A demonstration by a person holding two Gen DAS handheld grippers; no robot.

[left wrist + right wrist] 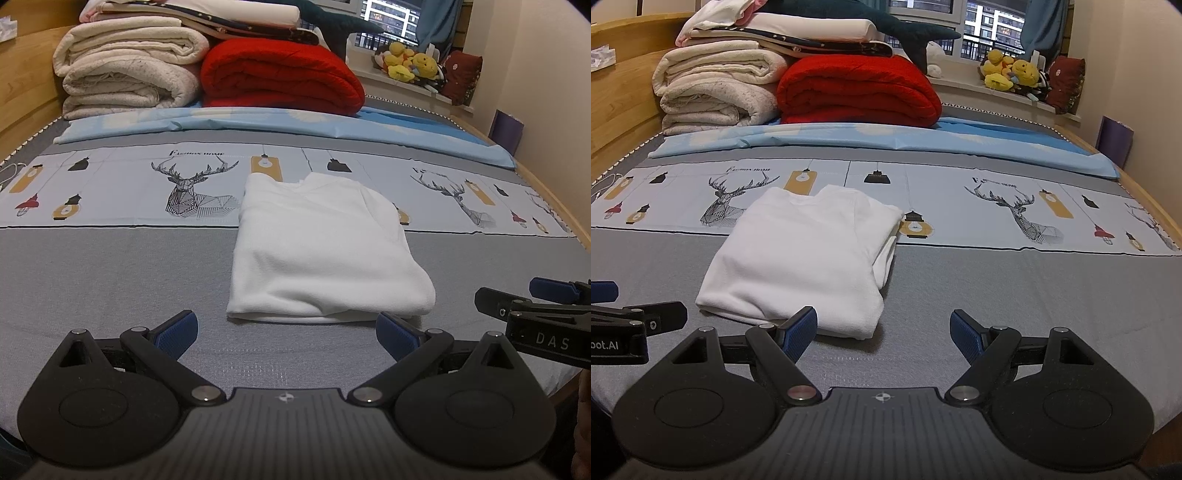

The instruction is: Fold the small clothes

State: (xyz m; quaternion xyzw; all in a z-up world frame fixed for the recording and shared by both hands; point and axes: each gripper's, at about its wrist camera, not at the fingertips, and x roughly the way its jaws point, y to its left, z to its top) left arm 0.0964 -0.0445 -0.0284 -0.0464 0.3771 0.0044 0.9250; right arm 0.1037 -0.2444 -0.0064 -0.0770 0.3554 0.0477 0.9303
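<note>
The left tool point(286, 334) stands wide open and holds nothing; its ribbed blue pads point(177, 332) sit on black linkage arms low over the bed point(110, 273). The right tool point(882, 334) is likewise spread wide and empty, its left pad just in front of the garment's near edge. In the left view, the right tool's black body enters at 3 o'clock. The folded white shirt point(321, 251) lies flat at 12 o'clock from the left tool and at 11 o'clock from the right tool point(805, 254), a soft, fleecy rectangle with its neckline at the far end. It rests on grey woven fabric, overlapping a deer-print sheet point(184, 184). Beyond, a folded red blanket point(280, 74) and rolled cream blankets point(125, 70) are stacked.
</note>
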